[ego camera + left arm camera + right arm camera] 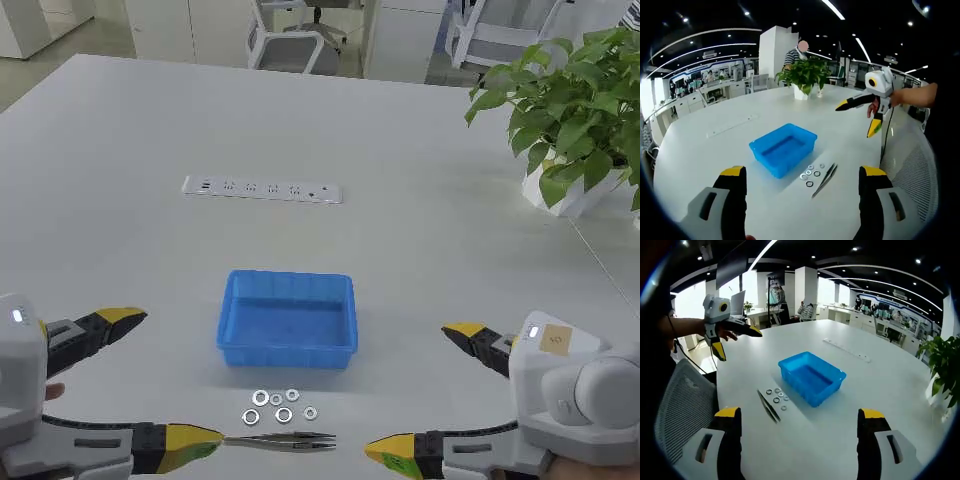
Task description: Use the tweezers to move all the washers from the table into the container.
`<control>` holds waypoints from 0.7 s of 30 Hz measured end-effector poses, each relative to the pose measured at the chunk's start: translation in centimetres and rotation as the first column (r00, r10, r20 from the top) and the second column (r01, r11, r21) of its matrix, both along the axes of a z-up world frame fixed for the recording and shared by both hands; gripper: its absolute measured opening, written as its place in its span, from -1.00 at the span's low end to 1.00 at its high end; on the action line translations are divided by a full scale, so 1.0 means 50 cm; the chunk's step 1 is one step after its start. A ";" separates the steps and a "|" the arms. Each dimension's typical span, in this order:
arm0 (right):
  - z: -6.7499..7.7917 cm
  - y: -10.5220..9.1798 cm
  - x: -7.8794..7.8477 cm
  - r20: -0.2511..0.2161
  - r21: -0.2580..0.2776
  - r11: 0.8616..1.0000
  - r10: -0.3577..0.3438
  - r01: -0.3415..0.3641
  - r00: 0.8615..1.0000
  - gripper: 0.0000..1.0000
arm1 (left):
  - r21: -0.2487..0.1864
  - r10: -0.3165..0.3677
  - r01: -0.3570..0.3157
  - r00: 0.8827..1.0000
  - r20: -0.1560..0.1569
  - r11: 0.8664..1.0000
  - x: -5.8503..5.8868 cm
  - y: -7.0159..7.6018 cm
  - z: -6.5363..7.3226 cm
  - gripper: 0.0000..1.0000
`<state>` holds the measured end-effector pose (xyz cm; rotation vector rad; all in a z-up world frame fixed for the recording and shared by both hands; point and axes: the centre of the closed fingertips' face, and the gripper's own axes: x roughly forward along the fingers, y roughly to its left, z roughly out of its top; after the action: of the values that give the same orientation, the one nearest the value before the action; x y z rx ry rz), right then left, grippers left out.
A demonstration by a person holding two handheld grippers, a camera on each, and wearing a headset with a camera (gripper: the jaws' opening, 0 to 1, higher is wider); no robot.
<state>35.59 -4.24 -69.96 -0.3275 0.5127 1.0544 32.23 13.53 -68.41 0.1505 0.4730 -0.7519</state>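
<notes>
Tweezers [280, 440] lie nearest us, in front of the blue container [288, 318], with six washers [284, 414] between them. We hold the left gripper [178, 376] and right gripper [409, 388] flanking the container, jaws spread wide and gripping nothing. Beyond the container on the white table [120, 130] are a power strip [262, 189] and a potted plant [575, 110], then office chairs [290, 40].

Head view downward, gripper views low from opposite sides, container [288, 320] in all three.

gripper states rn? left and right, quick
Left gripper: open, holding nothing.
Right gripper: open, holding nothing.
</notes>
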 end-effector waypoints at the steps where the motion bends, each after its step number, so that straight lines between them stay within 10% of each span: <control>1: 0.000 0.000 0.000 -0.001 0.000 1.000 0.000 0.000 1.000 0.93 | -0.001 -0.001 0.001 1.000 0.001 1.000 0.000 -0.001 0.001 0.97; 21: 0.001 -0.002 0.003 0.004 0.000 1.000 0.003 -0.003 1.000 0.92 | 0.001 -0.002 0.002 1.000 0.008 1.000 0.008 0.001 0.005 0.95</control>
<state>35.72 -4.34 -69.88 -0.3303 0.5086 1.0563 32.63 13.59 -68.15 0.1544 0.4659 -0.7528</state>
